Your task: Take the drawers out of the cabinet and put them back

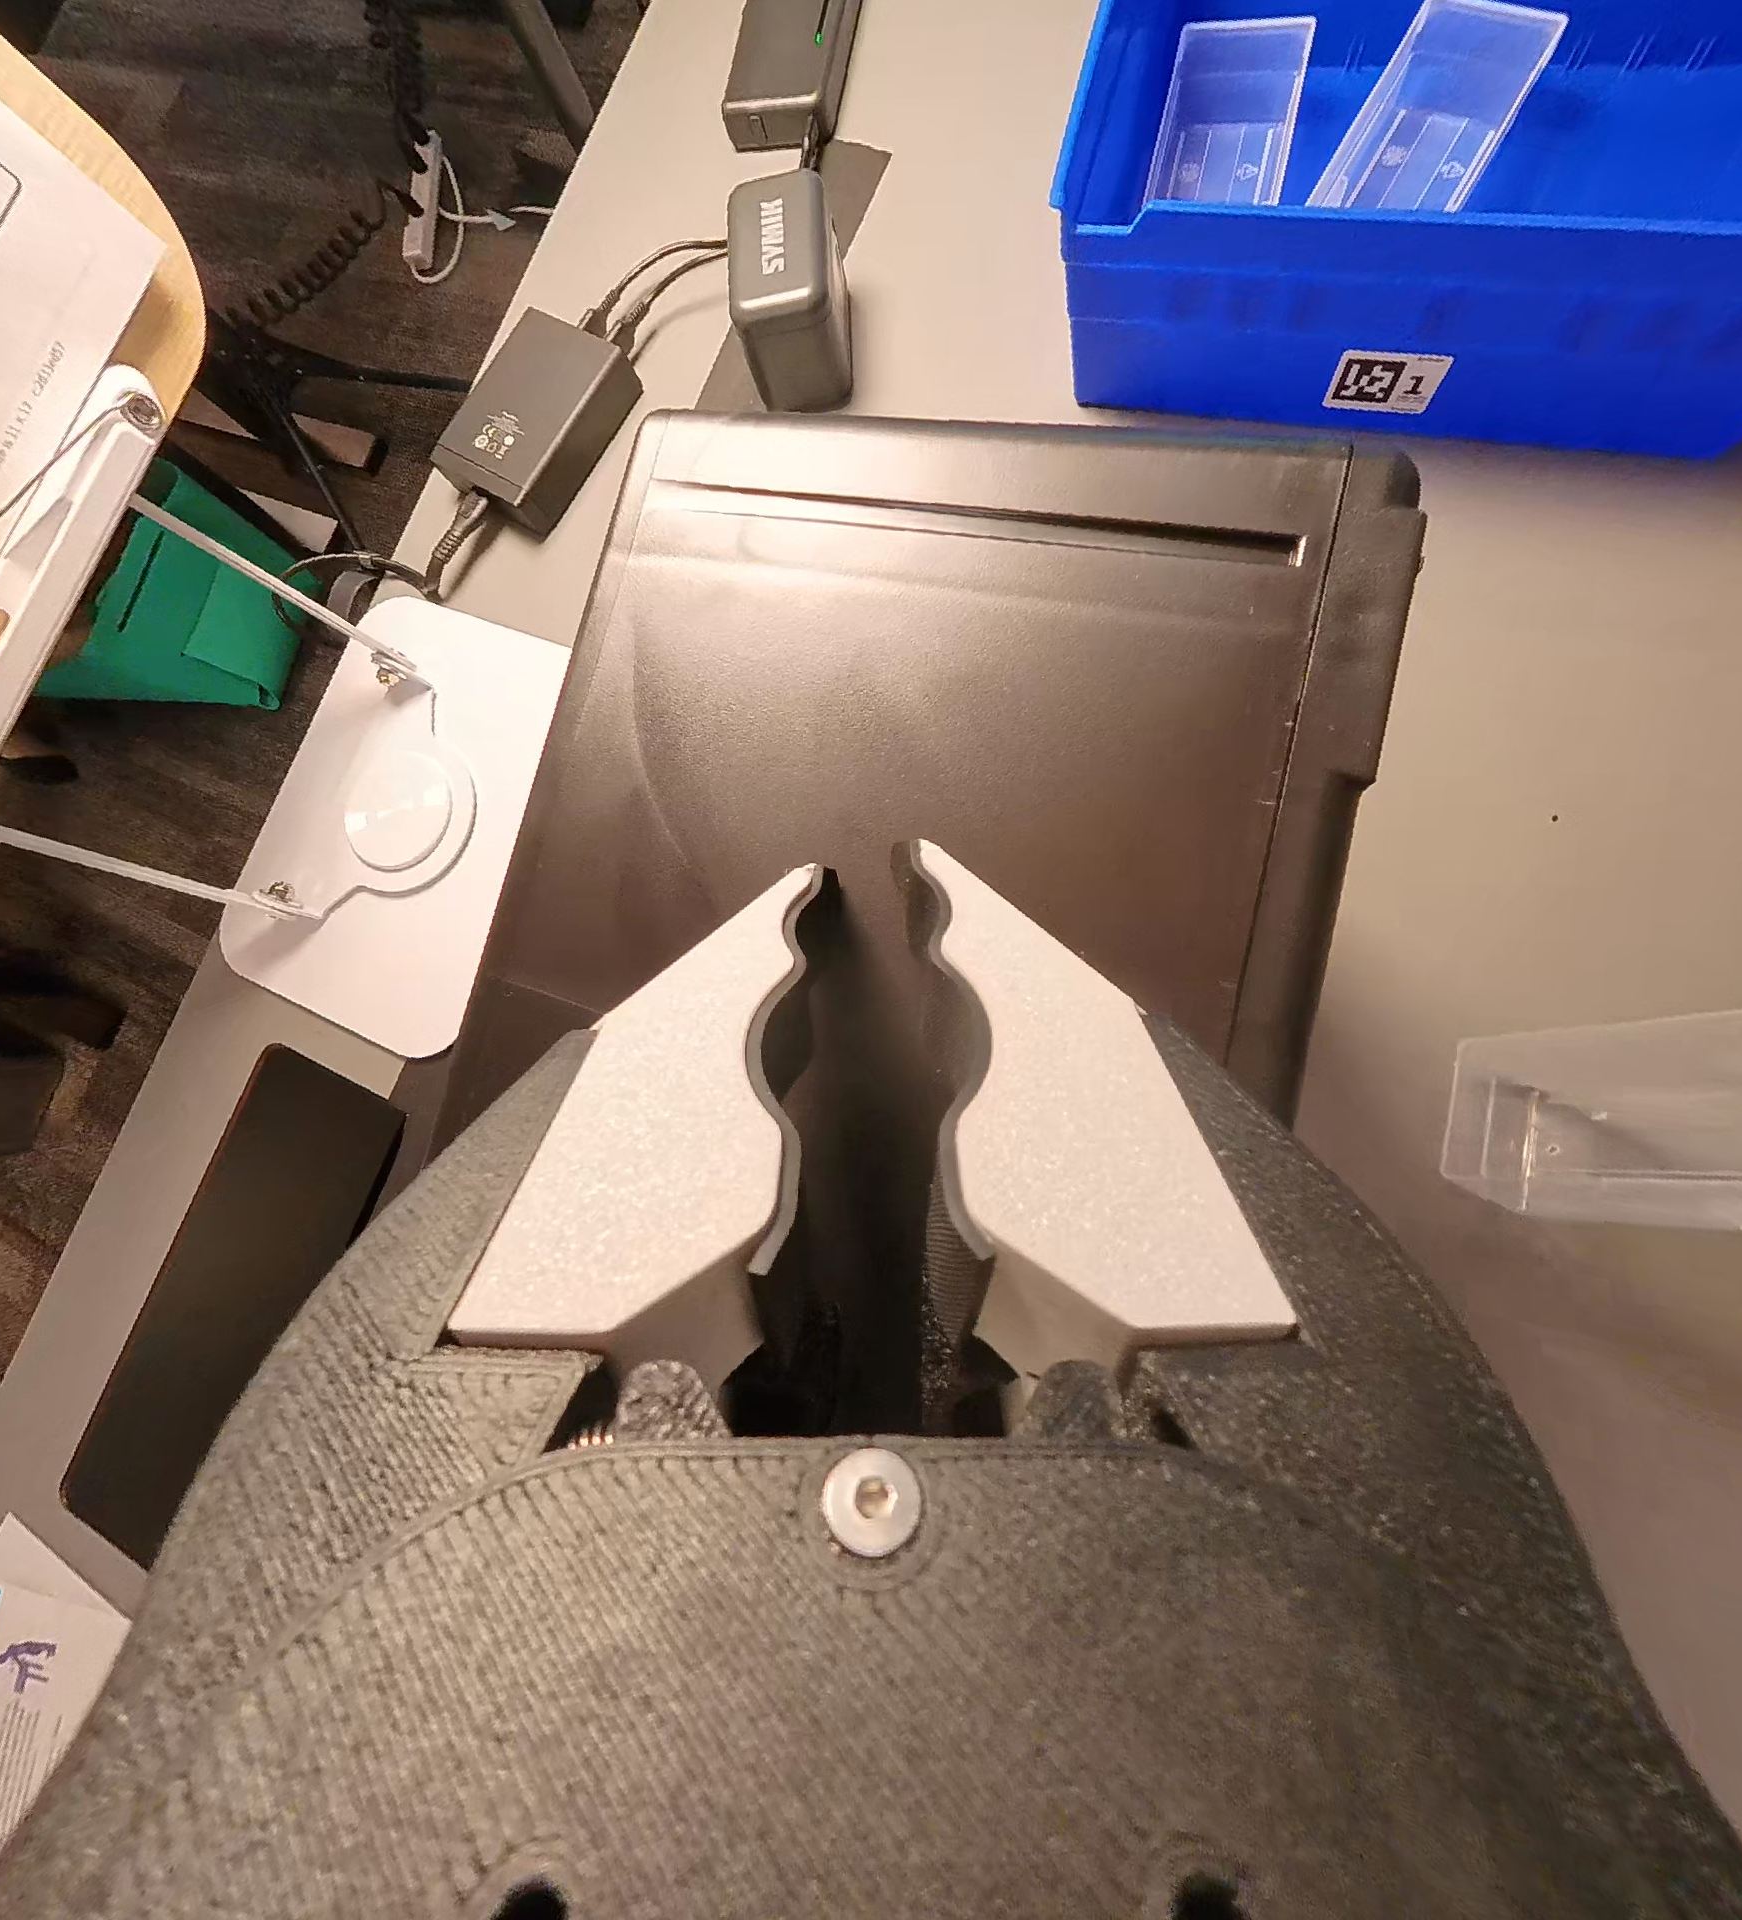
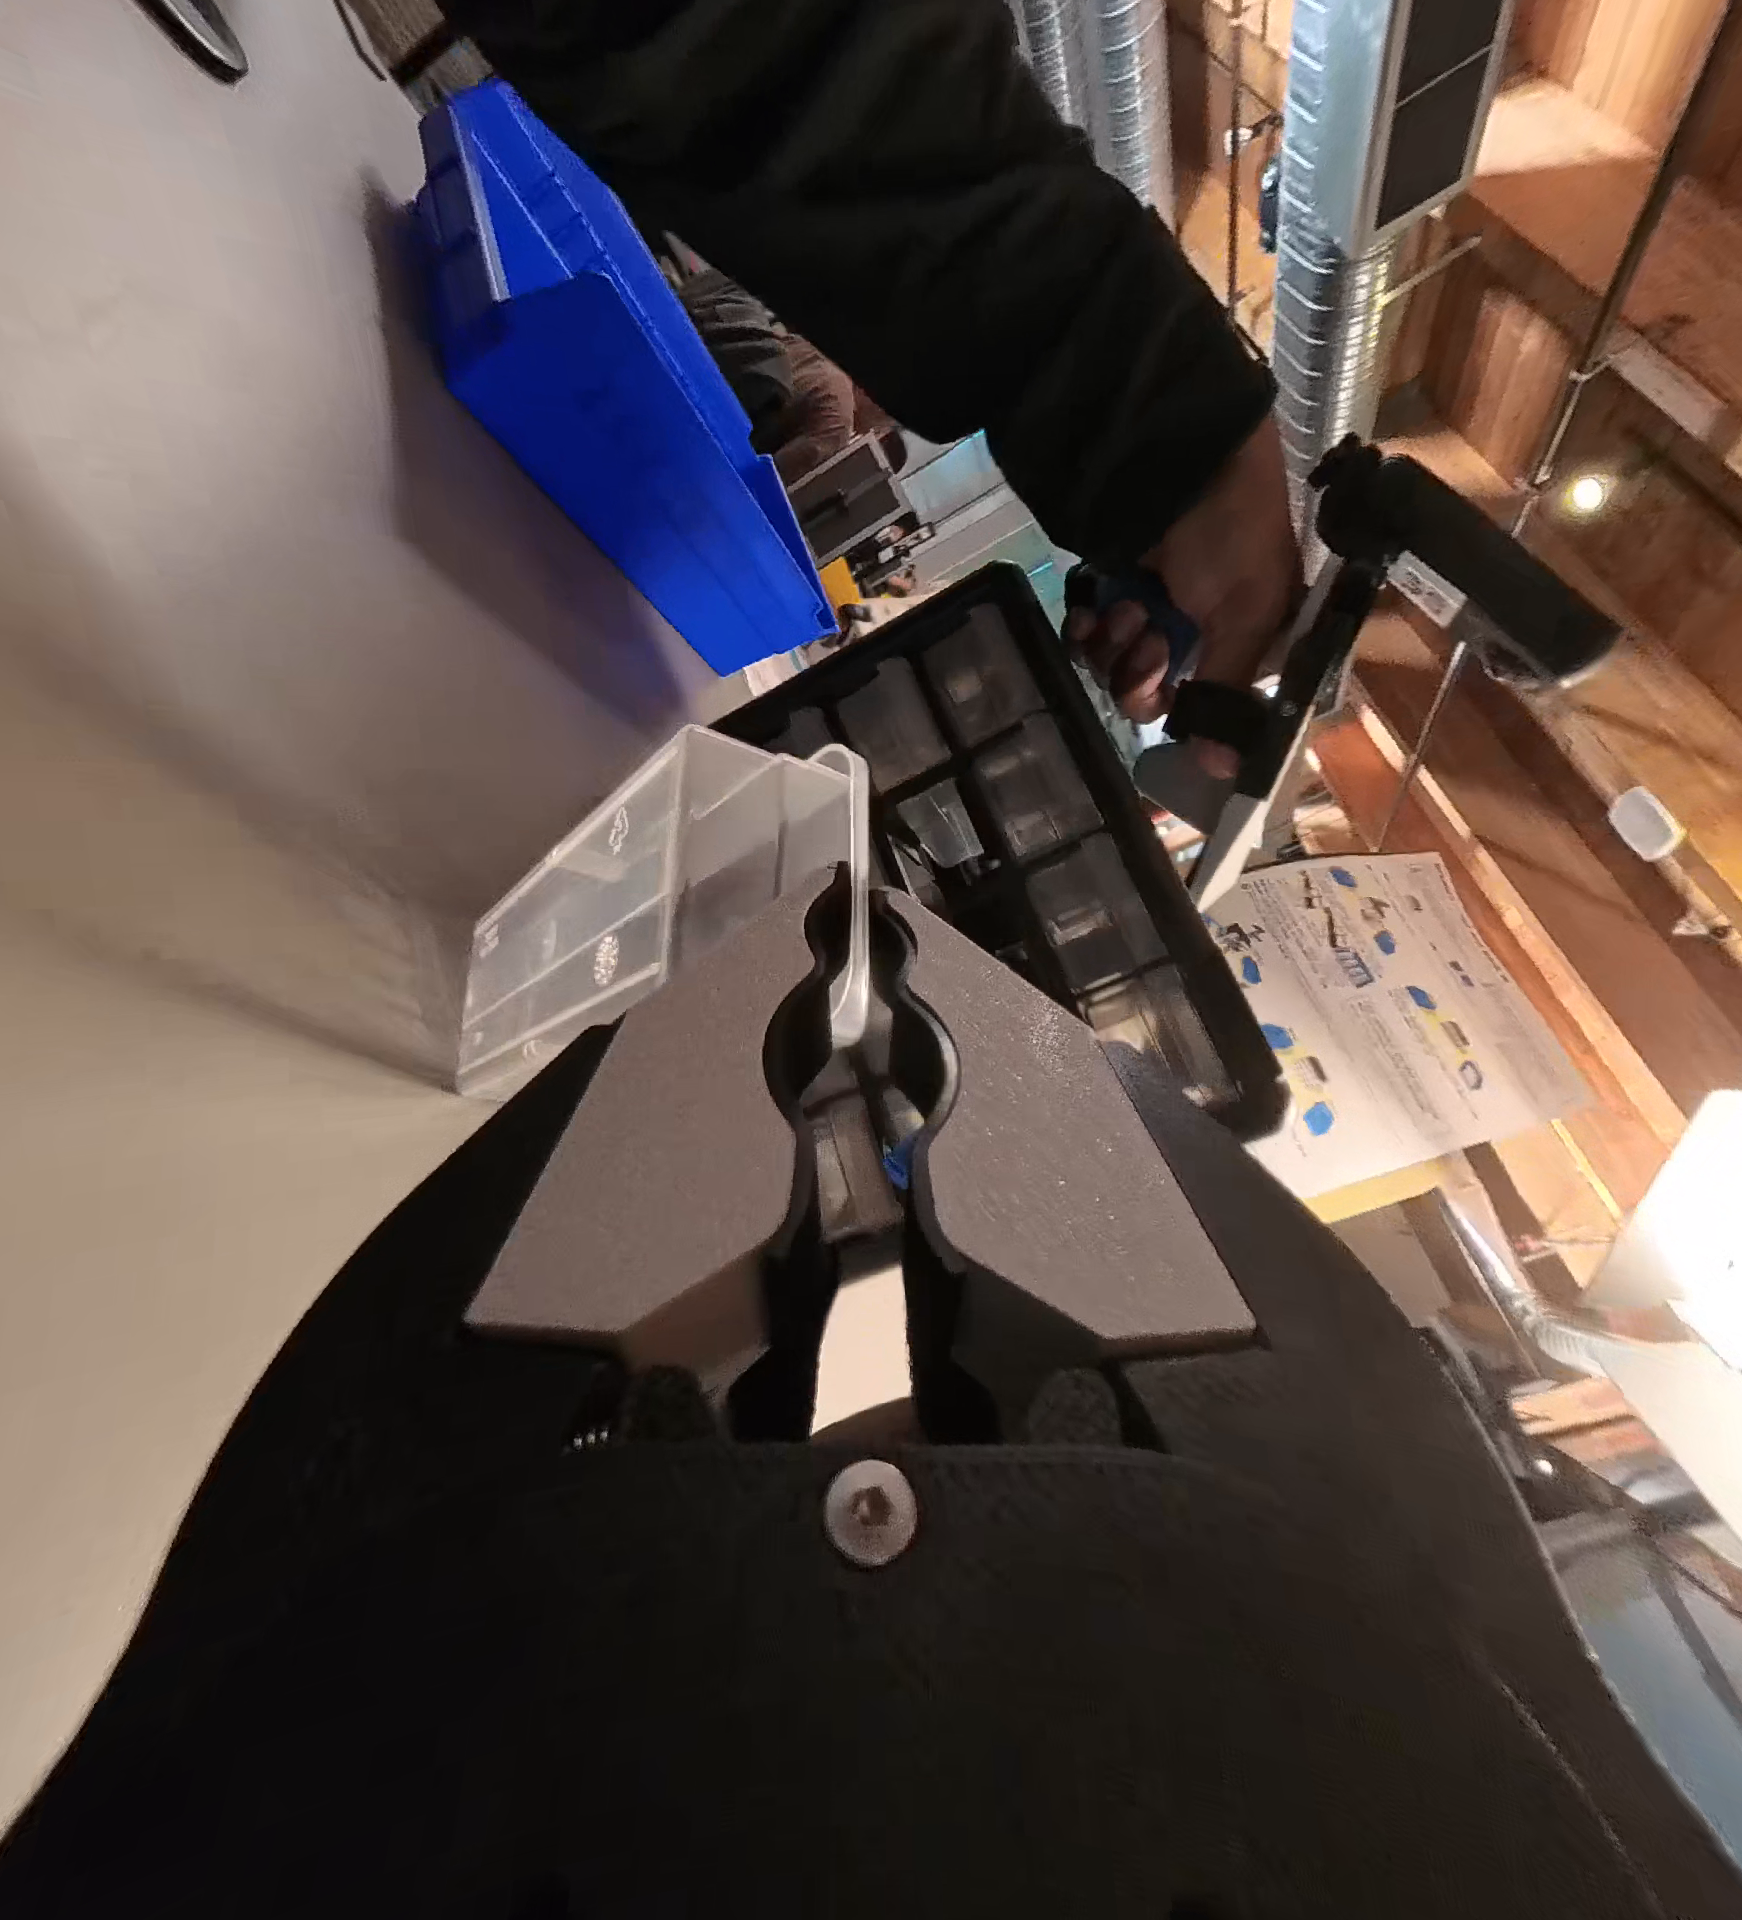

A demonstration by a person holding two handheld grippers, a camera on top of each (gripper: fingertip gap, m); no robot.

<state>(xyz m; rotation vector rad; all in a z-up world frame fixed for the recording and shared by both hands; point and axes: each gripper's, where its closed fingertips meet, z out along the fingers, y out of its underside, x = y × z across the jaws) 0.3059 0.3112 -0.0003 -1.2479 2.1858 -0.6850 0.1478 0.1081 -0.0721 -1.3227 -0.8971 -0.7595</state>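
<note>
Two clear plastic drawers [image 1: 1366, 104] lie in the blue bin [image 1: 1418, 312], upper right of the left wrist view. Black cabinet [image 1: 950, 675]: frame centre, on the grey table [image 1: 1573, 831]. Left gripper [image 1: 867, 862]: jaws slightly parted over the cabinet top, gripping nothing. Right gripper [image 2: 862, 904]: clenched on the front lip of a clear drawer [image 2: 638, 894], centre-left, just beside the cabinet front.

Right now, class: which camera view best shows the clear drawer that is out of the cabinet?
The right wrist view: the clear drawer shows nearly whole, its front lip between the right gripper's fingers. The left wrist view catches only part of it at the frame edge.
</note>
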